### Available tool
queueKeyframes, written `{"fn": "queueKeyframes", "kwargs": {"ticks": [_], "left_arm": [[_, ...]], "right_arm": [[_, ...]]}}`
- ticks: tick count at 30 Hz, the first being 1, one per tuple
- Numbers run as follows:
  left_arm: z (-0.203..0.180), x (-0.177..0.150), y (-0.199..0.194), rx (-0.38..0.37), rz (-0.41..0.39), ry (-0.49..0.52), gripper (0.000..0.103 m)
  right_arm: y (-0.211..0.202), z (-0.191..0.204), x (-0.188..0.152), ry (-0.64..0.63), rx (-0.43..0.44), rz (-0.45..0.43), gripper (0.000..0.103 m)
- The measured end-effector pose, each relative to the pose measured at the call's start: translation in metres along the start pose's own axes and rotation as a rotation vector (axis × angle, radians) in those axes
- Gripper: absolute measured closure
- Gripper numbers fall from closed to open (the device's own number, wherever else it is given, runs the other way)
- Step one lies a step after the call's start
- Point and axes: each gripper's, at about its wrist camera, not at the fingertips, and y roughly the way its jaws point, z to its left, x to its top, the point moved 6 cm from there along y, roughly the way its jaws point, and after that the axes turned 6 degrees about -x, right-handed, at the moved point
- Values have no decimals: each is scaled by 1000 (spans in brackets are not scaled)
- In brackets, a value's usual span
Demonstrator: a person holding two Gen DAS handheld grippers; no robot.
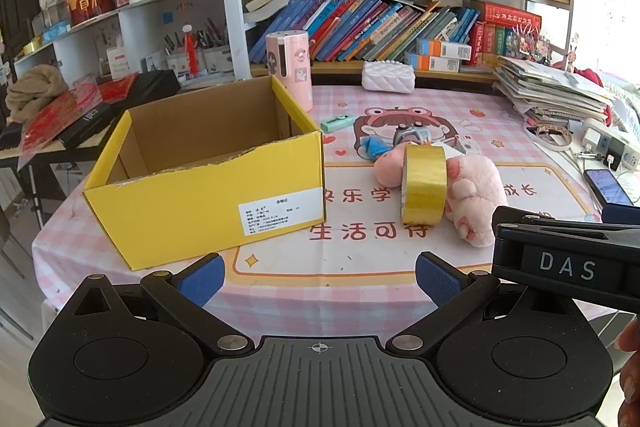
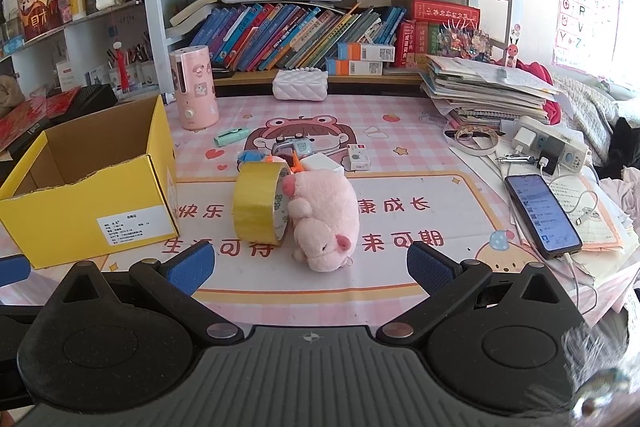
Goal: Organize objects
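Left wrist view: one yellow cardboard box (image 1: 200, 187), open-topped and showing nothing inside, stands on the pink checked table (image 1: 360, 107). Just right of it – one roll of yellow tape (image 1: 424, 183) on edge, touching one pink plush pig (image 1: 476, 203). Behind these lies a small cluster of toys, too crowded to count. Left gripper (image 1: 318, 277): jaws spread wide, nothing between them. Right wrist view: right gripper (image 2: 310, 263) likewise spread and empty, short of the pig; one phone (image 2: 542, 213) lies at right.
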Motion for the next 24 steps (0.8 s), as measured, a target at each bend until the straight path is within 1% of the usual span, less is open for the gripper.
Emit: {"fn": "queueKeyframes", "kwargs": {"ticks": [24], "left_arm": [[1, -1, -3, 9, -3, 0, 0]], "right_arm": [[0, 0, -1, 2, 2, 1, 0]]}}
